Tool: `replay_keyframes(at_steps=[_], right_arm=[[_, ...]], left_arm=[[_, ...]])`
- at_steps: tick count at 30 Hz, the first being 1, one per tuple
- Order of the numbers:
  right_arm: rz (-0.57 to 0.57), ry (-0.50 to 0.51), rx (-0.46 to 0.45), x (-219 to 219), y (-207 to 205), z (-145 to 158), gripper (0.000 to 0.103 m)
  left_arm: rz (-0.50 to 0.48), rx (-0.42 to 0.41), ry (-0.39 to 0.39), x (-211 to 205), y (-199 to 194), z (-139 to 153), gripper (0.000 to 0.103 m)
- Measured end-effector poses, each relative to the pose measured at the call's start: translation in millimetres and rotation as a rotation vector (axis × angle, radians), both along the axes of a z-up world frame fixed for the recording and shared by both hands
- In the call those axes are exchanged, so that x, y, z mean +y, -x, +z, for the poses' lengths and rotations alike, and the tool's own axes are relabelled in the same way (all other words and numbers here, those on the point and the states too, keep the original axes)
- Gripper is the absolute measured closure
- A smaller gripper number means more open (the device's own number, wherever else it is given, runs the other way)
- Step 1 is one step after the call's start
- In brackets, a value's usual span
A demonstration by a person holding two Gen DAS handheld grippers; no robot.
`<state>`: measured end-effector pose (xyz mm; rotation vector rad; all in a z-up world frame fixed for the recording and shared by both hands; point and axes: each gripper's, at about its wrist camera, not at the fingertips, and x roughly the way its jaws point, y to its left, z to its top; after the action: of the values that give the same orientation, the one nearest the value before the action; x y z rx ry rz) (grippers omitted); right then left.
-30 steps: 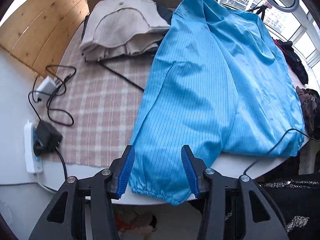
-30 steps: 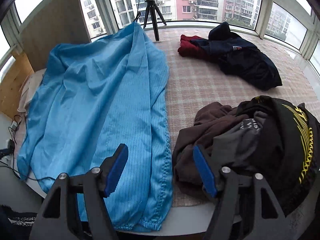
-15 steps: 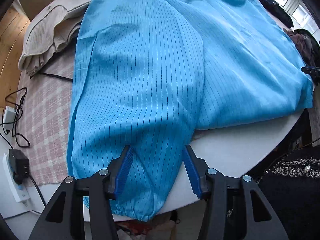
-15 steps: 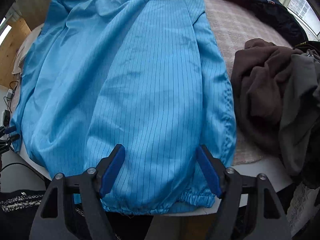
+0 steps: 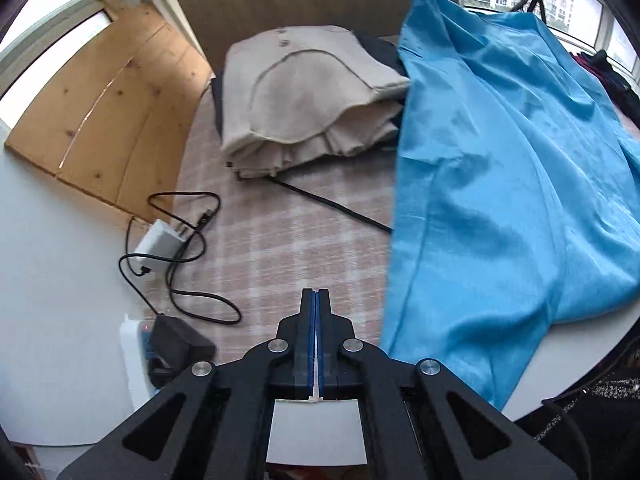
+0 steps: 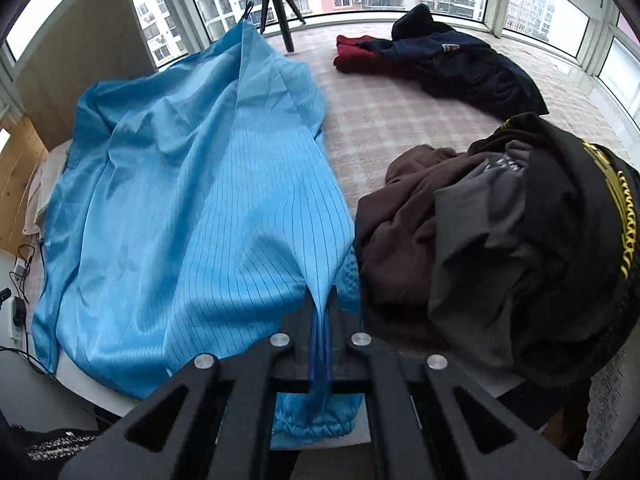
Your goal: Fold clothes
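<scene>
Now blue garment [image 6: 192, 208] in right gripper [image 6: 320, 308]

Desk [image 5: 72, 280]: white power strip [image 5: 132, 356] with black adapter [image 5: 176, 344], white charger [image 5: 158, 246], looped black cable [image 5: 192, 300]; tripod [image 6: 280, 12] by window.

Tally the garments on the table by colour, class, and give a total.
Blue: 1, blue garment
Beige: 1, folded
Brown: 1
Black with yellow: 1
Grey: 1
Navy: 1
Red: 1
Total: 7
</scene>
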<state>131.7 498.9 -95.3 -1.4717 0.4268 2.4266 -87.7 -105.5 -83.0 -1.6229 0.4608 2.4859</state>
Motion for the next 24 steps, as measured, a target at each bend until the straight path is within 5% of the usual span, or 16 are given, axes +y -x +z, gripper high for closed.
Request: replay_keyframes(at_steps=[4, 6, 8, 11, 13, 17, 19, 23, 24], right_arm=[[-0.050, -0.076, 0.009, 20, 5, 20, 0.101], [-0.075, -0.114, 0.014, 30, 7, 30, 0.101], [-0.101, -0.152, 0.019, 41, 10, 39, 0.101], [-0.180, -0.288, -0.041, 66, 16, 46, 0.100], [-0.248, -0.418, -0.150, 87, 22, 42, 0.087], [-0.232, -0.260, -0.037, 88, 11, 55, 0.076], [-0.176, -0.179, 0.032, 69, 8, 61, 0.051], [-0.091, -0.158, 0.055, 23, 13, 59, 0.048], [-0.073, -0.143, 0.056, 16, 15, 57, 0.048]], left_arm=[[-0.051, -0.036, -0.089, 18, -10, -4, 0.096], [-0.126, -0.049, -0.097, 49, -29, -14, 0.064], [-0.204, -0.067, -0.122, 79, -47, -24, 0.050], [-0.285, -0.112, -0.129, 117, -64, -44, 0.049], [-0.331, -0.138, -0.115, 139, -72, -59, 0.049], [-0.351, -0.138, -0.018, 162, -69, -83, 0.049], [-0.324, -0.159, -0.025, 164, -62, -88, 0.057], [-0.298, -0.160, -0.050, 163, -55, -83, 0.089], [-0.290, -0.166, -0.053, 163, -54, -82, 0.089]])
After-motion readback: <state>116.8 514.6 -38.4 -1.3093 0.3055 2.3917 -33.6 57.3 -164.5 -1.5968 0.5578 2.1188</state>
